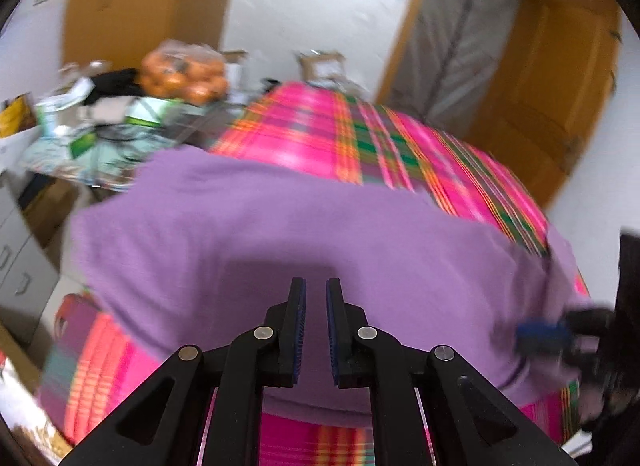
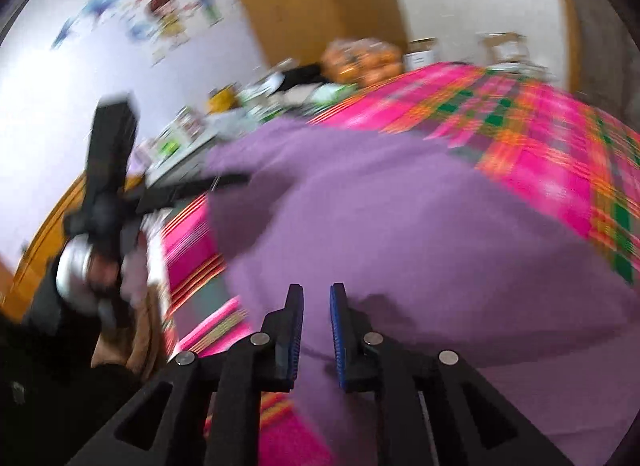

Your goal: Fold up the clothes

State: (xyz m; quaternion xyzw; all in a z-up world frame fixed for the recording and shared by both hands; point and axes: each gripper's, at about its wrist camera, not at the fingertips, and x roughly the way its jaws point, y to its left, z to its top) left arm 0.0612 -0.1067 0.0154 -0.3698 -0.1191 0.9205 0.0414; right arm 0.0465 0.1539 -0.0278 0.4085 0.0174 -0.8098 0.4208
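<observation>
- Left wrist view: the left gripper (image 1: pixel 316 286) hangs over a purple garment (image 1: pixel 280 234) with its jaws set narrowly apart, a slim gap between the blue pads and nothing in it.
- The garment lies spread on a bed with a pink plaid cover (image 1: pixel 340 133); its long axis runs from 9 o'clock to 3 o'clock across the frame, the far edge straight toward 12.
- Only this view shows the open wooden door (image 1: pixel 560 77) at 2 o'clock, and the right gripper (image 1: pixel 544 332) at 4 o'clock, blurred, at the garment's right edge.
- A bag of oranges (image 1: pixel 184 73) sits among clutter at 11 o'clock.
- Right wrist view: the right gripper (image 2: pixel 316 290) also stands narrowly parted and empty over the same garment (image 2: pixel 400 234), which here fills the frame from 9 toward 4 o'clock, with plaid cover (image 2: pixel 540 125) showing at 2.
- Only this view shows the cartoon wall stickers (image 2: pixel 168 13) at 11 o'clock and the left gripper (image 2: pixel 236 177) at 9 o'clock, its tips at the garment's left edge; blur hides whether they touch it.
</observation>
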